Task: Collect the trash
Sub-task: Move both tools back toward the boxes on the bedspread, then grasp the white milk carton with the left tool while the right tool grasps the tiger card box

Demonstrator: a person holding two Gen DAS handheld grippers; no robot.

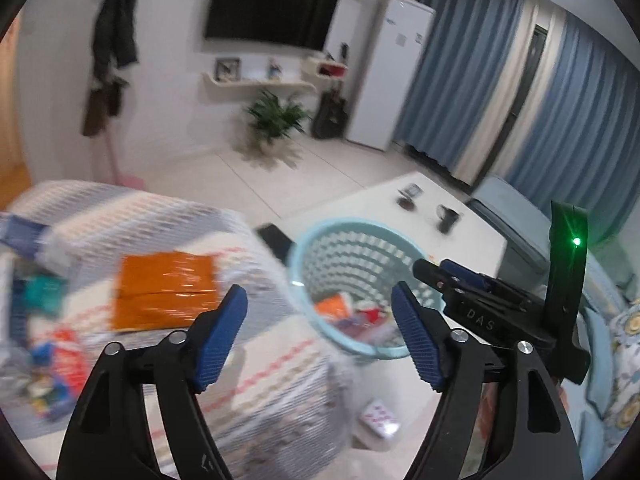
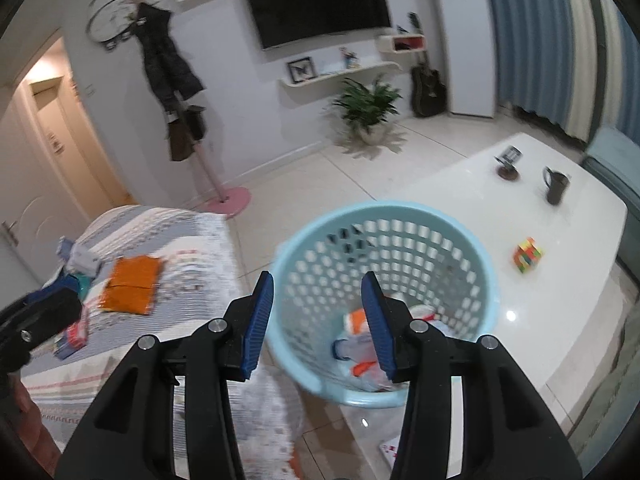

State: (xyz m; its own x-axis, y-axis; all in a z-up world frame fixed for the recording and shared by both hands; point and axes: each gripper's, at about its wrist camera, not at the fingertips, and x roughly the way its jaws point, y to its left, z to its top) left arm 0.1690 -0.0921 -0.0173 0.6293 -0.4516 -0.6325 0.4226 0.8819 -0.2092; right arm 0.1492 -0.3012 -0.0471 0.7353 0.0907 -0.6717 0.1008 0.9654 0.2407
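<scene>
While raised, both tongs [image 2: 317,328] angled down, empty.

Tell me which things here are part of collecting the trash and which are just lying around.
Part of the job:
- blue basket, wrappers already inside
- orange wrapper on the bed
- litter pile at the bed's near edge

Just lying about:
- puzzle cube and black mug on the white table
- potted plant
- guitar
</scene>
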